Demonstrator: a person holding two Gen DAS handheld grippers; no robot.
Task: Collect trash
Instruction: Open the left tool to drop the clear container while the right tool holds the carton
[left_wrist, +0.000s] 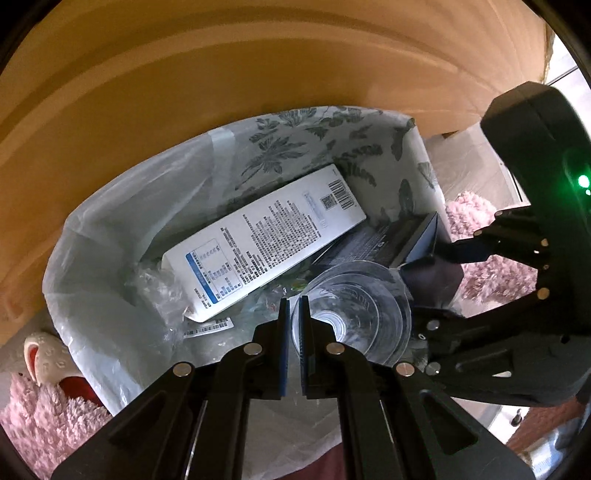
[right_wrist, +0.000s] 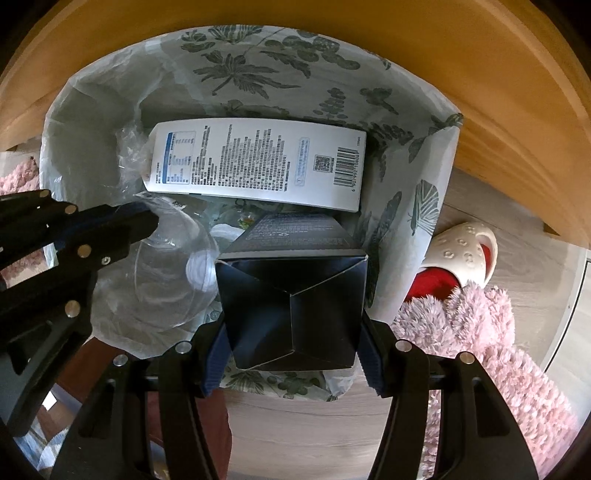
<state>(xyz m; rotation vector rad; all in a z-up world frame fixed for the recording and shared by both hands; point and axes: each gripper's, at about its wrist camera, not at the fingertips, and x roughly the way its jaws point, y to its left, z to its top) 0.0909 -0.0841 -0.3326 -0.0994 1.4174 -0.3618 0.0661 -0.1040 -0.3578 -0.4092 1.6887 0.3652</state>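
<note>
A trash bin (left_wrist: 110, 206) lined with a leaf-patterned bag (right_wrist: 258, 70) holds a long white carton (left_wrist: 266, 243) (right_wrist: 258, 162) and crumpled clear plastic (right_wrist: 129, 155). My left gripper (left_wrist: 294, 314) is shut on the rim of a clear plastic cup (left_wrist: 354, 314), held over the bin. The cup (right_wrist: 166, 266) also shows in the right wrist view beside the left gripper (right_wrist: 147, 221). My right gripper (right_wrist: 291, 354) is shut on a dark navy box (right_wrist: 291, 306), over the bin's near rim. That box (left_wrist: 391, 240) shows in the left wrist view too, with the right gripper (left_wrist: 439, 280).
The bin stands beneath a wooden tabletop edge (left_wrist: 221, 74). A fluffy pink rug (right_wrist: 472, 332) lies on the pale floor with a white and red slipper (right_wrist: 461, 254) beside the bin. Another slipper (left_wrist: 48, 358) rests on the rug on the other side.
</note>
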